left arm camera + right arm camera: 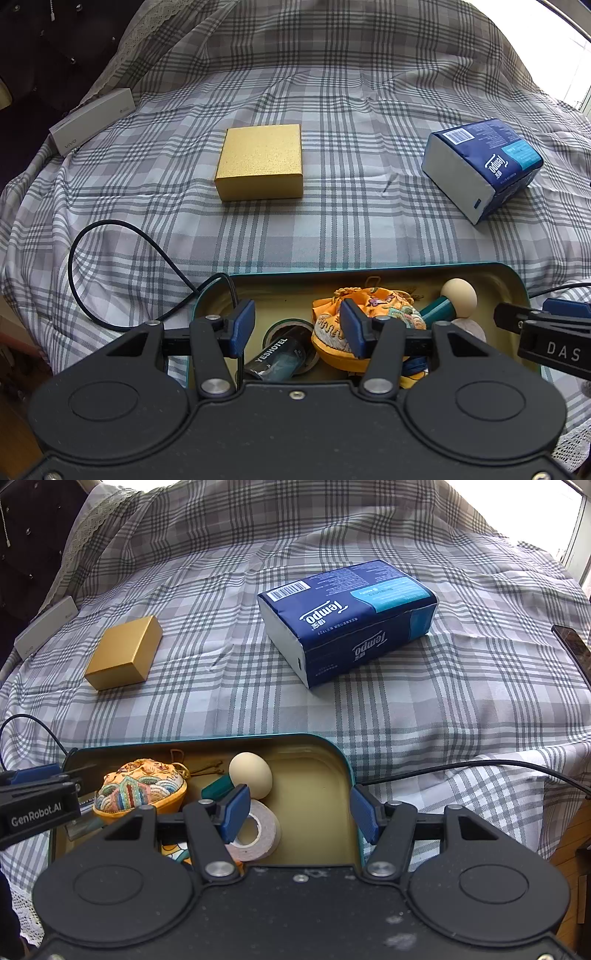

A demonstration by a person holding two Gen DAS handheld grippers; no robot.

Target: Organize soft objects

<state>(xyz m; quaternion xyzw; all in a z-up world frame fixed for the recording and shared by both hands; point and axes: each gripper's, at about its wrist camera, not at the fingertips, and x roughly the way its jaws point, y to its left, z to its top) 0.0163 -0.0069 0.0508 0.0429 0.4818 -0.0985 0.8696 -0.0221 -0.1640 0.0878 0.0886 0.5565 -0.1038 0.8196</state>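
Where both tongs, left (297,328) and right (299,814), hang half-open and empty, tin (343,768) near edge hidden, pouch (373,317) half covered

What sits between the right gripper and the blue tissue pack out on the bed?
Only the far wall of the teal tin. The right gripper hangs open over the tin; beyond its rim is bare plaid sheet up to the tissue pack.
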